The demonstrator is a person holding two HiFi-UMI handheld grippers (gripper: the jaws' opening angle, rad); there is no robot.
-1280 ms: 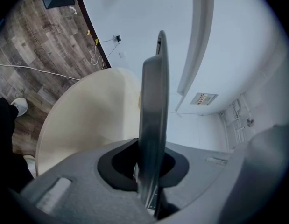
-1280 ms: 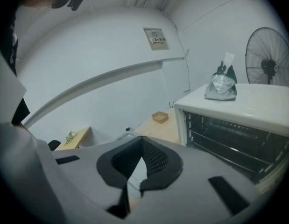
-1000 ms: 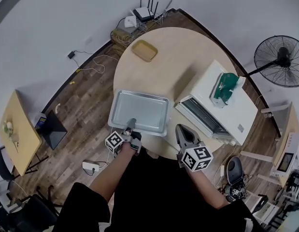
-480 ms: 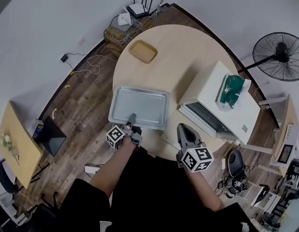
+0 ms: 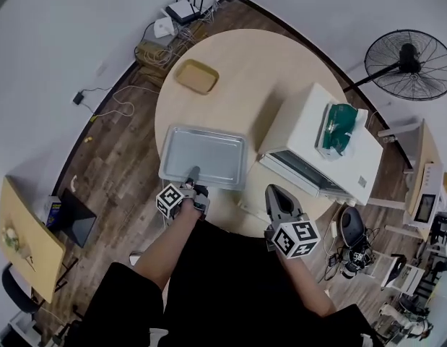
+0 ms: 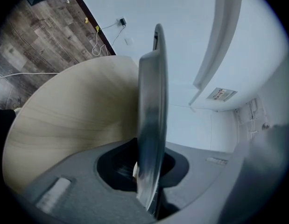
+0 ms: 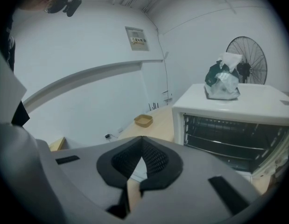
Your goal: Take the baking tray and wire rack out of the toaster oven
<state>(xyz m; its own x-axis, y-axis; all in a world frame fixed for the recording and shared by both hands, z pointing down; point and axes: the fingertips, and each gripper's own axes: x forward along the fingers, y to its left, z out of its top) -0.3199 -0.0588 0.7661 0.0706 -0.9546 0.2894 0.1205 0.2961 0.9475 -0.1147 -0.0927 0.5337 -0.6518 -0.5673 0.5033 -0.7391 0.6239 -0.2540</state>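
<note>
Over the table's [image 5: 274, 71] near edge, our left gripper [image 5: 193, 173] pinches the baking tray's [image 5: 205, 154] rim, so we should set the tray down flat before letting go. Our right gripper [image 5: 275, 194], jaws pressed together on nothing, must spread for the wire rack [image 7: 228, 143].

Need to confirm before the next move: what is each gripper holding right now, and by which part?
Left gripper grips the baking tray by its near rim; right gripper holds nothing.

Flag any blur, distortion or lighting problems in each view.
Head view: strong fisheye bowing at the edges, even light, sharp; the toaster oven throws a soft shadow leftward onto the round table. Left gripper view: the baking tray sits edge-on at the lens, smeared and out of focus, with a dark vignette. Right gripper view: the toaster oven is crisp, the corners black.
</note>
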